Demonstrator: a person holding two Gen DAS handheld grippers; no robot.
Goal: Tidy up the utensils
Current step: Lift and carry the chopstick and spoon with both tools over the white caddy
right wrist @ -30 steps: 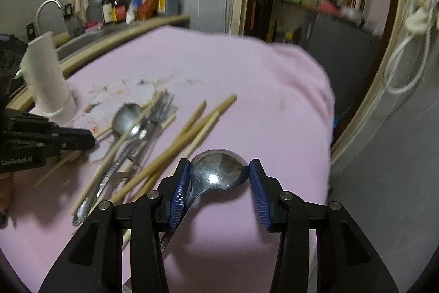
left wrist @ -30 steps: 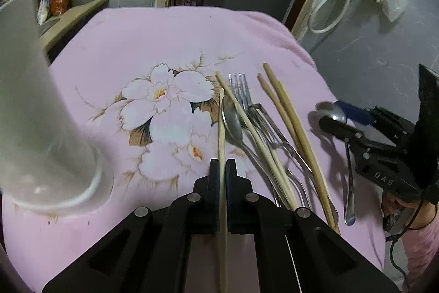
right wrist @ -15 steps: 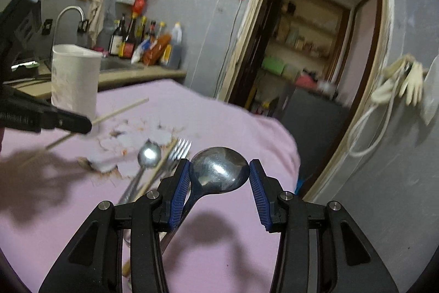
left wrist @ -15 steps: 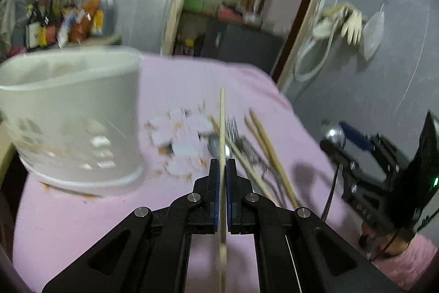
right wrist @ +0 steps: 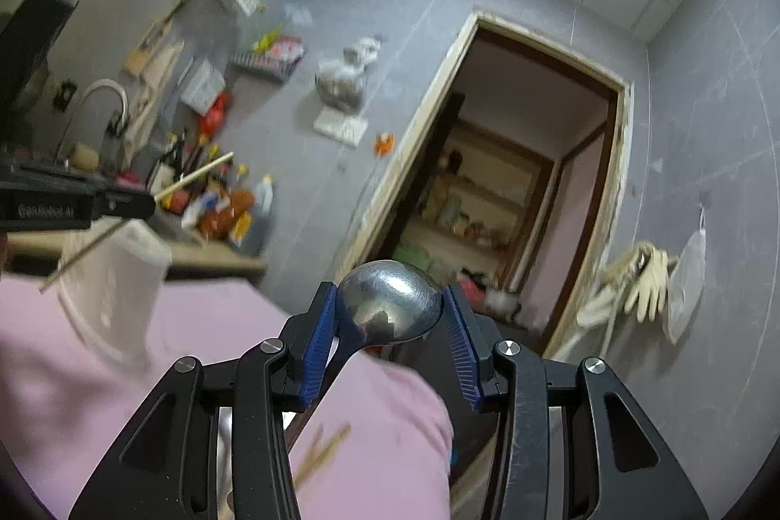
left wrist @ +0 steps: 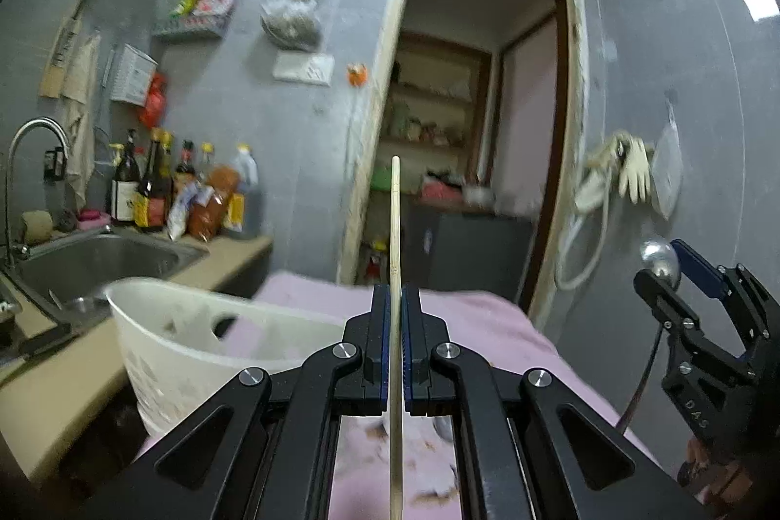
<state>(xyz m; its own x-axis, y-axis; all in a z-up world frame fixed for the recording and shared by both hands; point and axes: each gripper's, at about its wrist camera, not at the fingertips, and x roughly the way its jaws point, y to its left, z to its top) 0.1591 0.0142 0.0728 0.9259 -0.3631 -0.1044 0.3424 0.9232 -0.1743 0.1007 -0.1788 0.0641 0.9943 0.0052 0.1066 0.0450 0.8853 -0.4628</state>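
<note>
My left gripper [left wrist: 396,300] is shut on a single wooden chopstick [left wrist: 395,237], which points up and forward, lifted off the table. The white perforated utensil holder [left wrist: 195,344] stands just left of and below the gripper. My right gripper [right wrist: 390,310] is shut on the bowl of a metal spoon [right wrist: 390,300], raised above the pink tablecloth [right wrist: 380,422]. The right gripper with the spoon also shows at the right of the left wrist view [left wrist: 663,271]. The left gripper with the chopstick shows at the left of the right wrist view [right wrist: 146,198].
A sink [left wrist: 92,261] with a tap and bottles [left wrist: 146,188] lies on the counter at the left. An open doorway [left wrist: 468,159] is behind the table. Other chopsticks [right wrist: 321,452] lie on the cloth below the right gripper.
Both grippers have lifted and tilted upward, carrying the chopstick and the spoon off the table. The views now face the wall and doorway, and the white holder is closer to the left gripper.
</note>
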